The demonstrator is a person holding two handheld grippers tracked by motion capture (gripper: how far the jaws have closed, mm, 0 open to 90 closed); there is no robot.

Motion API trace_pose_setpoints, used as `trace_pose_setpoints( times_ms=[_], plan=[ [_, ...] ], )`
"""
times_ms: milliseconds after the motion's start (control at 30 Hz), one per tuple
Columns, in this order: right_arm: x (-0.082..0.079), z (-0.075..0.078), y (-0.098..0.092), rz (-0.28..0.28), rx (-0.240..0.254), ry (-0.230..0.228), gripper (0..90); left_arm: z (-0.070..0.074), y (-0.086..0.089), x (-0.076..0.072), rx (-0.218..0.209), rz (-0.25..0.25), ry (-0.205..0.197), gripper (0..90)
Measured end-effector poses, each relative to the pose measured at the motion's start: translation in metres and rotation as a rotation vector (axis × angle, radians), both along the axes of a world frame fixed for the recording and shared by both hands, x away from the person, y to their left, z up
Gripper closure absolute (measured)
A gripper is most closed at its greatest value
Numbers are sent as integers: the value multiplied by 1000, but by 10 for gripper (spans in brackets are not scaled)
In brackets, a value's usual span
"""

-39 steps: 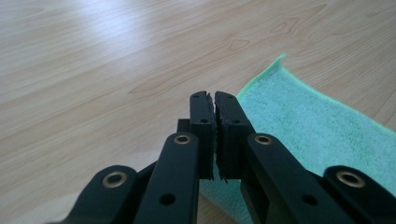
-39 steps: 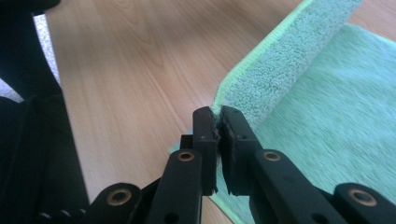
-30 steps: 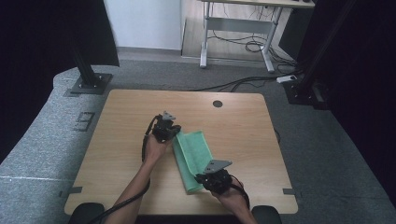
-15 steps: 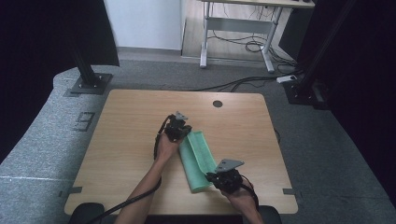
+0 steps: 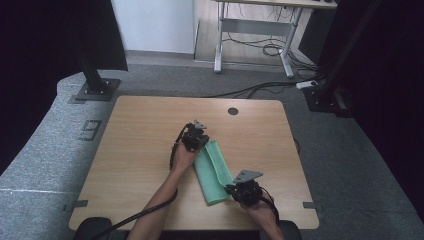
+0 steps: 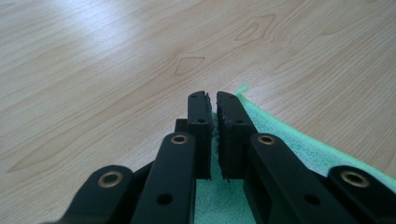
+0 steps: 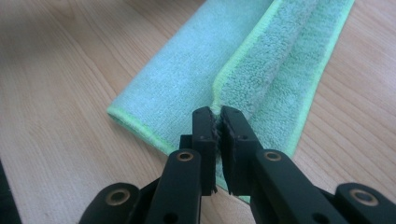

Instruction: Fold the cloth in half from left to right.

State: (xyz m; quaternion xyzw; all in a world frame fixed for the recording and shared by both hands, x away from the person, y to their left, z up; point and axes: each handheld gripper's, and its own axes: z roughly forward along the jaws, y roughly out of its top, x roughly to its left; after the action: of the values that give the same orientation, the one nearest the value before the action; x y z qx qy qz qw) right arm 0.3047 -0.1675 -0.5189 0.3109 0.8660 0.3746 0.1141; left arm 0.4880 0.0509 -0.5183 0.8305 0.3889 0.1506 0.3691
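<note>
A folded green towel [image 5: 212, 171] lies on the wooden surface [image 5: 140, 140], slightly toward 5 o'clock from its middle in the high view. The left gripper [image 5: 201, 141] sits at the towel's far end, at about 11 o'clock from the cloth's centre, its jaws pressed together on the towel's edge. In the left gripper view the left gripper [image 6: 211, 100] has terry pile caught between its pads, with the towel [image 6: 289, 149] spreading away toward 4 o'clock. The right gripper [image 5: 231, 189] is at the near end, at about 5 o'clock from the centre, also pinching the cloth. In the right gripper view the right gripper [image 7: 217, 113] clamps the hemmed edge of the upper layer.

The towel's long axis runs from 11 o'clock to 5 o'clock in the high view. The towel [image 7: 261, 70] is a narrow strip of soft, looped microfibre, mint green with a brighter stitched border. The surface is pale wood grain with rounded corners.
</note>
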Motion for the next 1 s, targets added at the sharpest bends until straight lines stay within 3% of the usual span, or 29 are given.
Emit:
trace_pose_setpoints(
  times_ms=[100,133,167,300,333,533,700,1000],
  plan=[
    [1,-2,-1,1,-8,4,828,0,-1,0,2,2,-7,776],
    [1,-3,-2,-4,-10,4,816,0,-1,-1,7,8,-16,683],
    [1,-3,-2,-4,-10,4,816,0,-1,-1,11,15,-25,683],
    [1,-2,-8,-31,-6,-10,731,6,0,-3,6,33,-50,497],
    [1,-2,-8,-31,-6,-10,731,8,0,-3,7,35,-60,497],
    [3,2,-19,-87,-1,-42,598,23,4,-6,-35,52,-102,309],
    [7,2,-26,-125,-4,-49,546,28,10,-10,-58,47,-94,267],
    [19,-9,-28,-151,-19,-25,449,5,30,-33,-40,37,-27,201]
  ],
)
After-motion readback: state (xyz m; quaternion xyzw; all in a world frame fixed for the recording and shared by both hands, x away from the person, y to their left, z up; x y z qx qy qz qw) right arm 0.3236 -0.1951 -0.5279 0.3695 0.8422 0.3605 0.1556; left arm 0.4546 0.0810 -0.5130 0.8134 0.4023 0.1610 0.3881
